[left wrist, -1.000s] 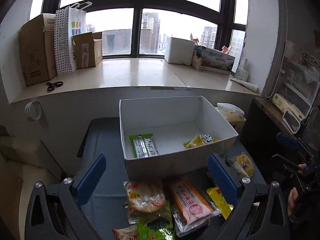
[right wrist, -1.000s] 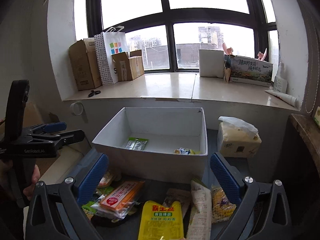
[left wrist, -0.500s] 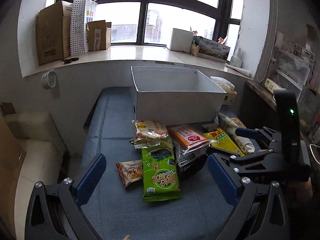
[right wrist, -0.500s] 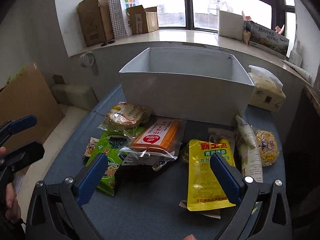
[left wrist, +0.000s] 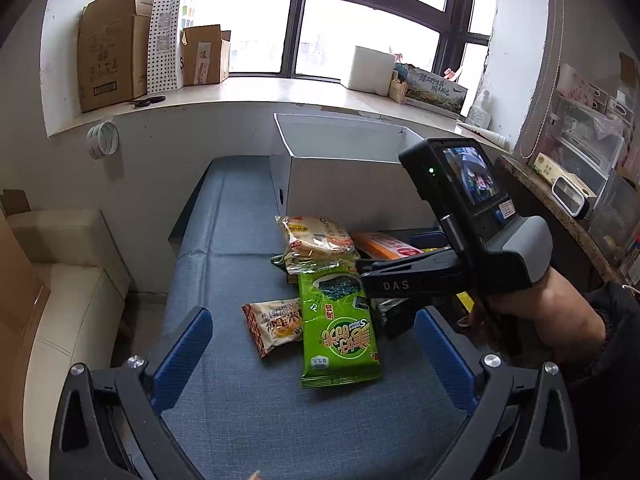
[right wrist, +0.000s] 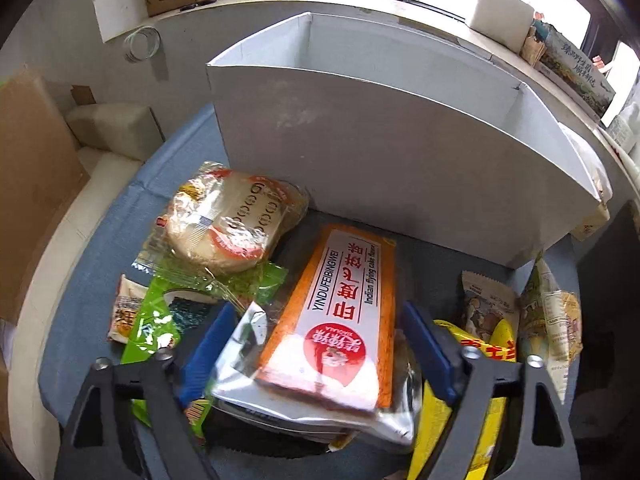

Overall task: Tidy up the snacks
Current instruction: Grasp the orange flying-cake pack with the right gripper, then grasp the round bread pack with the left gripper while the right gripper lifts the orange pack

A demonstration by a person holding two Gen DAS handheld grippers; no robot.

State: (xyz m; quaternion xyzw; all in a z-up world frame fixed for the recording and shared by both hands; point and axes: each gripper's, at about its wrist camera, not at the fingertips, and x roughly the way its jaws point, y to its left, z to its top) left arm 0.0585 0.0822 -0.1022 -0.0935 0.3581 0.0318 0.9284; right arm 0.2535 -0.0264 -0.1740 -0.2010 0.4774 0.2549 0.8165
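Orange flying-cake pack (right wrist: 340,320) is framed between right tongs (right wrist: 316,356), long axis pointing away toward white box (right wrist: 380,148) | jaws have just been closing, not yet clamped | left tongs (left wrist: 316,356) are held open, farther off.

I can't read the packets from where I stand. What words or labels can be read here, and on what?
"YINDUFEIBINGWEI" and "Indian flying cake flavor": orange packet, between the right gripper's jaws, which have just been closing.
"DAS": side of the right gripper, seen from the left wrist.
"Sweet": green seaweed packet, printed upside down.
"S": dotted paper bag.
Chinese print on the other packets and the cardboard boxes' labels: too small or blurred.
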